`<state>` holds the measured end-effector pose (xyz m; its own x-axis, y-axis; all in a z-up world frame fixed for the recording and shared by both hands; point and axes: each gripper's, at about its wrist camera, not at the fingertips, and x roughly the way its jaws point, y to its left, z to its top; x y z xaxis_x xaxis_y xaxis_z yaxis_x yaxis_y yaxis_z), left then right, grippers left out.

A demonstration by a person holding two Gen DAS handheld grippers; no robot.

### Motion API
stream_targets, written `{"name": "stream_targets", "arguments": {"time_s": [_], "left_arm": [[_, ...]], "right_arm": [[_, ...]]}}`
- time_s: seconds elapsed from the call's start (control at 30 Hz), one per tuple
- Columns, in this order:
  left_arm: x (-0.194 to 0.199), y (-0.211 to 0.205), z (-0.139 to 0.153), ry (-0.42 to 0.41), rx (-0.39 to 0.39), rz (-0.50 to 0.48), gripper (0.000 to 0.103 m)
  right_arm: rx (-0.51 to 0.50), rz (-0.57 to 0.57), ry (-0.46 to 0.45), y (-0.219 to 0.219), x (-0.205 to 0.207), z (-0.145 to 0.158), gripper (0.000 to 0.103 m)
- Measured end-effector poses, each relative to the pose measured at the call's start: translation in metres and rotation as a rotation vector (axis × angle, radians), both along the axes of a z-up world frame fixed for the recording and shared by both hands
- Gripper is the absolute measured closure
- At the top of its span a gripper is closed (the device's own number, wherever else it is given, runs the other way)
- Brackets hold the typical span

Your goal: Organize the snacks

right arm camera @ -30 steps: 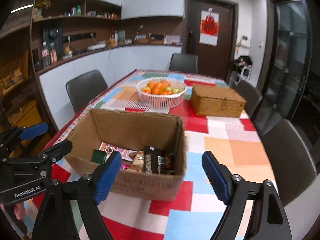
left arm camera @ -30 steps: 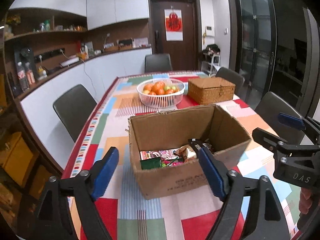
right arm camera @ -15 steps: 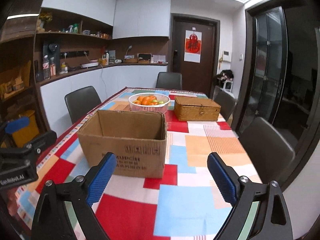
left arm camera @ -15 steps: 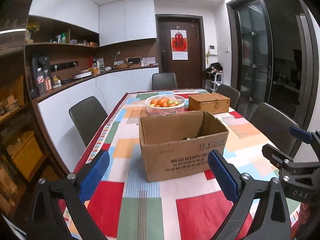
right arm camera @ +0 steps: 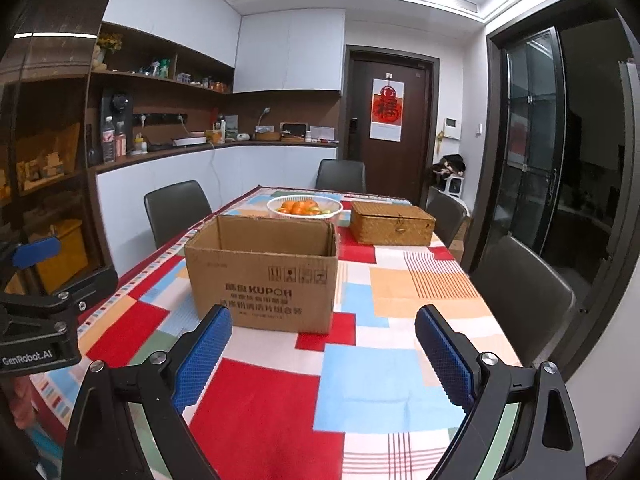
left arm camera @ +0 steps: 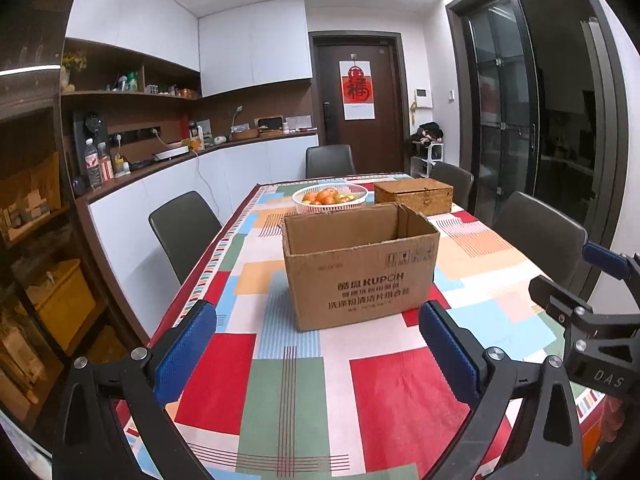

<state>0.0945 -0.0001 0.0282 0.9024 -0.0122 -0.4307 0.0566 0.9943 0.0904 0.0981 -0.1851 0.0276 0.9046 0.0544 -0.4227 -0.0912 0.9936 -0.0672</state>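
Observation:
An open brown cardboard box [left arm camera: 360, 272] stands on the table with the colourful checked cloth [left arm camera: 288, 380]; it also shows in the right wrist view [right arm camera: 262, 276]. Its inside is hidden from this low angle, so no snacks show. My left gripper [left arm camera: 318, 350] is open and empty, held back from the box over the near part of the table. My right gripper [right arm camera: 324, 354] is open and empty too, also short of the box. The right gripper shows at the right edge of the left wrist view [left arm camera: 592, 312], and the left gripper at the left edge of the right wrist view [right arm camera: 36, 300].
A white basket of fruit [left arm camera: 330, 198] and a closed wicker box [left arm camera: 414, 196] stand behind the cardboard box. Dark chairs [left arm camera: 184, 232] line the table on the left, the right [right arm camera: 520, 300] and the far end. A counter with shelves runs along the left wall.
Both grippers have pulled back and dropped lower away from the box. The snacks seen inside the box a second ago are hidden behind its front wall.

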Motion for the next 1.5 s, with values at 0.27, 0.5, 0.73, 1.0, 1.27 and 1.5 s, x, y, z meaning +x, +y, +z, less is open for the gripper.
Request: {"name": "stream_targets", "arguments": {"time_s": [0.27,0.5,0.73,1.0,1.27,1.5], "left_arm": [[-0.005,-0.002,-0.004,-0.005,0.0,-0.01,0.0],[-0.008,-0.001,-0.005,-0.001,-0.005,-0.009,0.0],[-0.011,-0.001,-0.003,-0.013,-0.008,-0.01,0.0],[-0.012,-0.002,-0.004,-0.015,-0.011,-0.009,0.0],[-0.013,-0.001,-0.004,-0.02,-0.004,0.001,0.0],[-0.011,-0.002,-0.004,-0.019,-0.003,0.009,0.0]], "right_arm": [[0.017,-0.014,0.01,-0.008,-0.01,-0.003,0.009],[0.019,-0.007,0.005,-0.008,-0.009,-0.006,0.009],[0.022,-0.003,0.0,-0.01,-0.011,-0.006,0.009],[0.027,-0.002,0.016,-0.011,-0.011,-0.005,0.009],[0.019,-0.007,0.022,-0.011,-0.01,-0.006,0.009],[0.017,-0.008,0.024,-0.011,-0.01,-0.007,0.009]]}}
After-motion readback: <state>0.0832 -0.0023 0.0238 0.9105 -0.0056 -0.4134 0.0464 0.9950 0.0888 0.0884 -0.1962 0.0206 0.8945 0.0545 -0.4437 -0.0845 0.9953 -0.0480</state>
